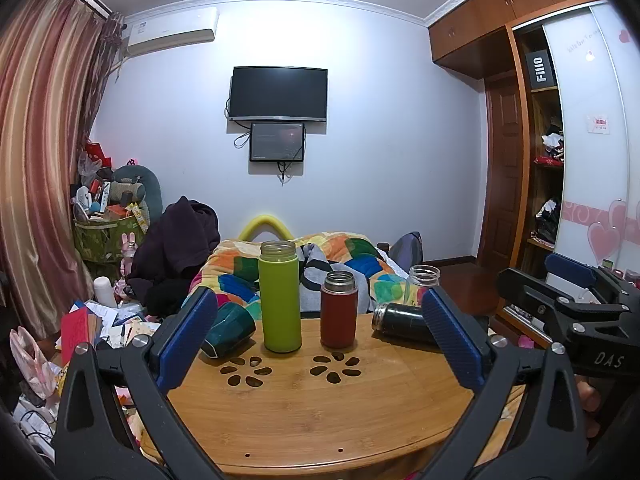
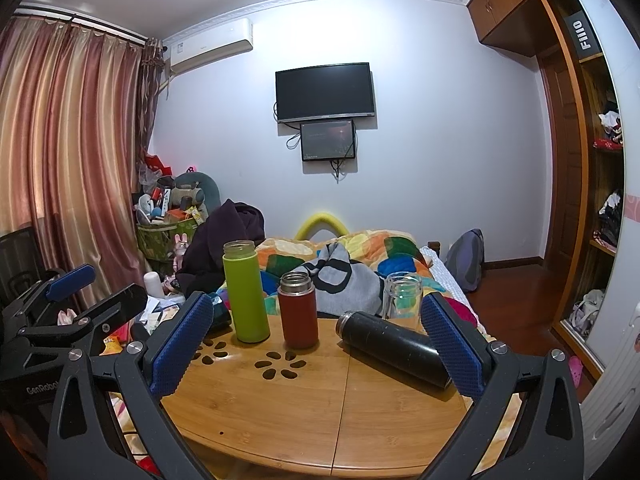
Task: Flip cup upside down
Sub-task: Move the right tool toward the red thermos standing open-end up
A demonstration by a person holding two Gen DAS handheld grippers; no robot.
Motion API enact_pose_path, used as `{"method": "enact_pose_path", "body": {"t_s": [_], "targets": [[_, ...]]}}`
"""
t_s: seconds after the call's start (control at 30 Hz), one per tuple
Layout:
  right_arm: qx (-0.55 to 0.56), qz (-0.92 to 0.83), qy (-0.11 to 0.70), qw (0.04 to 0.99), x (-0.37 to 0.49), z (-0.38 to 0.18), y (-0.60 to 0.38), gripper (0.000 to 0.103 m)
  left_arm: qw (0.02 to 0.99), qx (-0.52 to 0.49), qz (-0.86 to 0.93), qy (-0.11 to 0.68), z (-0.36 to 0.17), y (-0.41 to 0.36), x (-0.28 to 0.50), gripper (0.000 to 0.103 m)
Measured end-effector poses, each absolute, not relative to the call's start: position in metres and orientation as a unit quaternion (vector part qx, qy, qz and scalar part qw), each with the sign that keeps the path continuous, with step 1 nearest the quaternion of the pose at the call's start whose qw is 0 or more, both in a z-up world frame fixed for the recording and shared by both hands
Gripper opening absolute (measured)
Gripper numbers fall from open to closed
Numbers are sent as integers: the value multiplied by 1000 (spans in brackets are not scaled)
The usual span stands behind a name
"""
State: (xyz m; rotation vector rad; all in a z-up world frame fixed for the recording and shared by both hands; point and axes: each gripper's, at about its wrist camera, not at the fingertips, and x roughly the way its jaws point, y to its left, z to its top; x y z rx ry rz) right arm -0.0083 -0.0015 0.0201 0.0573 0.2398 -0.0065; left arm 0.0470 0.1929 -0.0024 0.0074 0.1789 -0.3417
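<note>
Green cup stands upright on the tabletop; left tongs and right tongs gape wide, holding nothing.

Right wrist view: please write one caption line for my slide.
Open right gripper faces a wooden table with upright green bottle and red bottle, black bottle lying.

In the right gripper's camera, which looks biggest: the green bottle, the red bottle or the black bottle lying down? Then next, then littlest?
1. Green bottle or black bottle: they look alike, and the black one lies nearer the camera, so unsure.
2. Red bottle, the smallest.
</note>
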Motion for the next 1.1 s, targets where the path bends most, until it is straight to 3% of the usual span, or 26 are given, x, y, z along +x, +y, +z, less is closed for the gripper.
{"method": "enact_pose_path", "body": {"t_s": [1.1], "targets": [[26,-2,121,992,-10,18,4,103,981,1,-169,100,-8,193,51,103]]}}
